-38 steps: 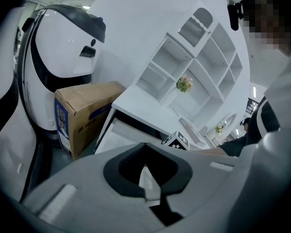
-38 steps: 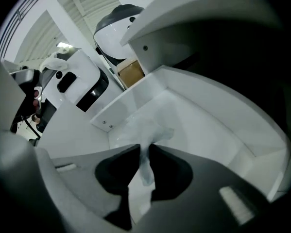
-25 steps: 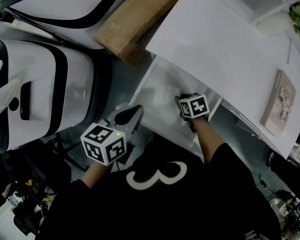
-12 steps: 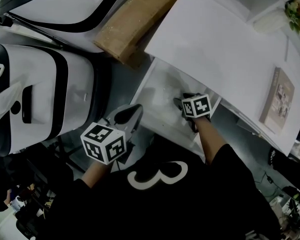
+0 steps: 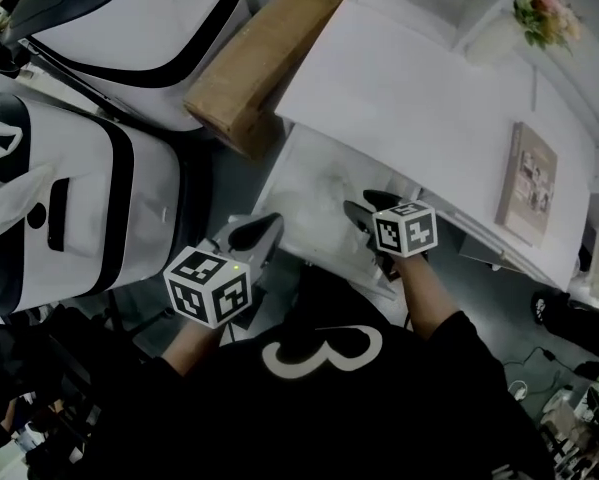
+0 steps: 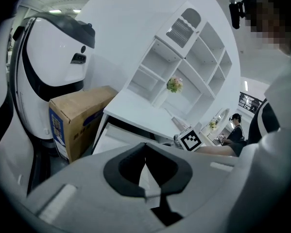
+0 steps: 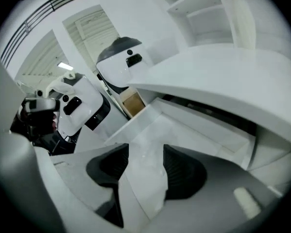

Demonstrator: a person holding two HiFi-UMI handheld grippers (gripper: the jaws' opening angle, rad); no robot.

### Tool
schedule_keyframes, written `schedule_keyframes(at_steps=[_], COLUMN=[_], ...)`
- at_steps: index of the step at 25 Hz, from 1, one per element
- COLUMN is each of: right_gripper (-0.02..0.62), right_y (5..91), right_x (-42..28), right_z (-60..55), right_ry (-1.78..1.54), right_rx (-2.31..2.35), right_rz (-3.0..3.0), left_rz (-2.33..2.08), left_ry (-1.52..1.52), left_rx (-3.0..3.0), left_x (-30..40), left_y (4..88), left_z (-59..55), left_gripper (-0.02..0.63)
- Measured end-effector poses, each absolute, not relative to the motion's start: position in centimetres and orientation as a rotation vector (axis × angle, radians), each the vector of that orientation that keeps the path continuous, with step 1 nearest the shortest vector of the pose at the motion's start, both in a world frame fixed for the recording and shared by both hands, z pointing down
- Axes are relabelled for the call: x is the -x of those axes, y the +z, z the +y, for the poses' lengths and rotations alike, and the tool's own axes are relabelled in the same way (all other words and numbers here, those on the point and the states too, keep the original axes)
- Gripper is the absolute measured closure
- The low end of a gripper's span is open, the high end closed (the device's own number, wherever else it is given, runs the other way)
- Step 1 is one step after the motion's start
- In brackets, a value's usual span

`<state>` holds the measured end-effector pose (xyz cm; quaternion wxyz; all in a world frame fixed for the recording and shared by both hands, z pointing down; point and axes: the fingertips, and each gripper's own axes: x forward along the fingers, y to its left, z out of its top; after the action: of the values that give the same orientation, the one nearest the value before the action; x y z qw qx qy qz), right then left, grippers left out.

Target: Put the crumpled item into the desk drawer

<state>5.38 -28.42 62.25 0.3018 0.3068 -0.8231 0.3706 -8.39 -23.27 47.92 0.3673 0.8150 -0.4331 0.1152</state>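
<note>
The white desk drawer (image 5: 282, 171) stands pulled out under the desk top (image 5: 429, 98). On its floor lies a pale, mottled crumpled item (image 5: 325, 181), hard to tell from the white bottom. My right gripper (image 5: 365, 206) hangs over the drawer's near right part. Its jaws are opening and wide apart, and no pad presses on anything. In the right gripper view the right gripper (image 7: 146, 149) looks down into the drawer (image 7: 208, 130), with pale material below the gap. My left gripper (image 5: 263, 227) is shut and holds nothing, just outside the drawer's near left corner. In its own view the left gripper (image 6: 145, 145) faces the drawer (image 6: 109, 136).
A brown cardboard box (image 5: 259, 63) lies on the floor left of the desk, beside two white-and-black machines (image 5: 89, 198). A book (image 5: 527, 183) and a flower vase (image 5: 534, 13) sit on the desk. White shelves (image 6: 184, 57) rise behind it.
The right gripper's jaws have spread apart over the drawer and the gripper has drawn back slightly toward me. The head view has tilted a little. The left gripper has stayed put.
</note>
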Motion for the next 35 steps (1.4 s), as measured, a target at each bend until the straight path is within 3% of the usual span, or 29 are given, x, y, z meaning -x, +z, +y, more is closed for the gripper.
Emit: schedule_keyframes(at_steps=[6, 10, 19, 35], right_gripper=[0.437, 0.451, 0.59, 0.592], right_y=[53.0, 46.2, 36.8, 35.1], right_x=[-5.9, -5.5, -5.4, -6.0], right_z=[-25.8, -23.6, -17.6, -13.3], right_ry=[0.914, 0.801, 0.543, 0.523], right_rx=[-0.881, -0.878, -0.871, -0.929], right_rz=[-2.379, -2.54, -2.726, -2.811], left_rz=[-1.074, -1.055, -1.013, -0.986], left_ry=[0.266, 0.244, 0.172, 0.15], left_rx=[-2.186, -2.267, -2.389, -2.465], left_x=[6.6, 5.6, 4.0, 2.3], left_y=[44.7, 42.3, 36.8, 34.4], left_z=[-21.1, -20.4, -16.9, -13.0], left_gripper=[0.597, 0.597, 0.597, 0.597])
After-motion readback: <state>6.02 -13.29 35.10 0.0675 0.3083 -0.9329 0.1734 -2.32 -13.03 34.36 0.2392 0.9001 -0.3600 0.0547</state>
